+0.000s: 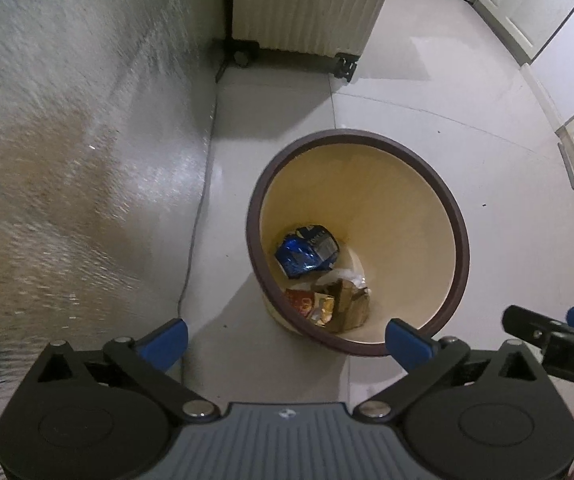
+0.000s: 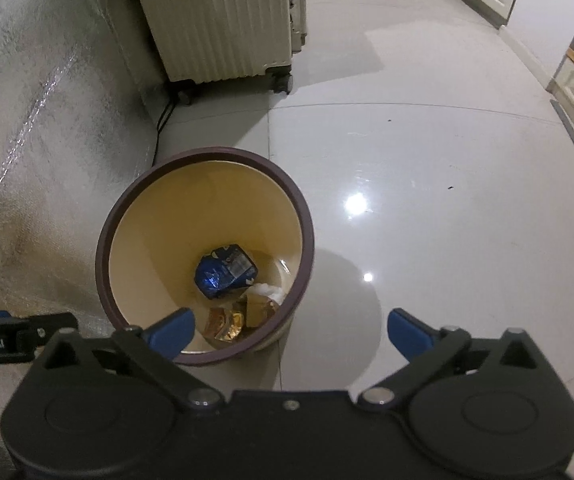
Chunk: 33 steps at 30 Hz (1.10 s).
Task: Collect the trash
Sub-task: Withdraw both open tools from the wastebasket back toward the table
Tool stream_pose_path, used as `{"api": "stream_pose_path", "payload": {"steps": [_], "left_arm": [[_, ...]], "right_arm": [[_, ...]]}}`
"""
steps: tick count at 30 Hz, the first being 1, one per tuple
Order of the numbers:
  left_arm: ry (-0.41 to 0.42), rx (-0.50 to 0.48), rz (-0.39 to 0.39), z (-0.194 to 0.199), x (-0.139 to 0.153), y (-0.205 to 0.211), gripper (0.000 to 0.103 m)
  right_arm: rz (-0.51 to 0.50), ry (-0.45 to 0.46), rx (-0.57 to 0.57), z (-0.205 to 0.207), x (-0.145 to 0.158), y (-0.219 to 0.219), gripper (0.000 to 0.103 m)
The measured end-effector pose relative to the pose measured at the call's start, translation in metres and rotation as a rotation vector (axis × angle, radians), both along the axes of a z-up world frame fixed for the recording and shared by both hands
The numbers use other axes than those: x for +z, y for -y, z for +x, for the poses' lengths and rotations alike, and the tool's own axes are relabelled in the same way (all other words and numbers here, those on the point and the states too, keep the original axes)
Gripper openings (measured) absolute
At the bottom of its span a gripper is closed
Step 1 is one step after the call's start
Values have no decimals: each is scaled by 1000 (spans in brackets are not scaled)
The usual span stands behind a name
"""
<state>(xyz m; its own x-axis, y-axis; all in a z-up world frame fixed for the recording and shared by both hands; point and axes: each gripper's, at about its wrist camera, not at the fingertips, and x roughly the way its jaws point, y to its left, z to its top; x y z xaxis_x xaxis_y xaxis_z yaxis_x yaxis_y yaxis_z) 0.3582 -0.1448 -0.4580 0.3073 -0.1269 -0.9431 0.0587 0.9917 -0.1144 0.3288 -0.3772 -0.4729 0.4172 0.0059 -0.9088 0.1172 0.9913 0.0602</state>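
A round cream trash bin with a dark brown rim [image 1: 453, 216] [image 2: 105, 240] stands on the tiled floor beside the wall. At its bottom lie a crumpled blue wrapper [image 1: 307, 250] [image 2: 225, 270], a gold and red wrapper [image 1: 315, 304] [image 2: 225, 324], a brown paper piece [image 1: 353, 300] [image 2: 259, 306] and a bit of white tissue [image 2: 267, 290]. My left gripper [image 1: 285, 340] hovers above the bin's near edge, open, with nothing between its blue fingertips. My right gripper [image 2: 291, 334] is also open and empty, above the bin's near right rim. Each gripper shows at the edge of the other's view.
A cream ribbed appliance on black casters [image 1: 303, 4] [image 2: 215, 20] stands behind the bin, its cable [image 2: 159, 128] running along the wall. A textured wall [image 1: 67, 140] closes the left side. White cabinets [image 1: 527, 8] line the right. Glossy floor tiles [image 2: 427, 220] lie to the right.
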Motion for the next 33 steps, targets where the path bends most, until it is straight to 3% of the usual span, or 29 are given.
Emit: {"api": "stream_pose_path", "payload": {"steps": [6, 15, 33], "left_arm": [[60, -27, 33, -19, 31, -3, 103], [187, -53, 2, -53, 102, -7, 103], [541, -121, -89, -135, 272, -1, 103]], "right_arm": [[-27, 41, -14, -21, 29, 4, 103], [-52, 166, -13, -67, 103, 6, 103], [-118, 525, -11, -174, 277, 17, 103]]}}
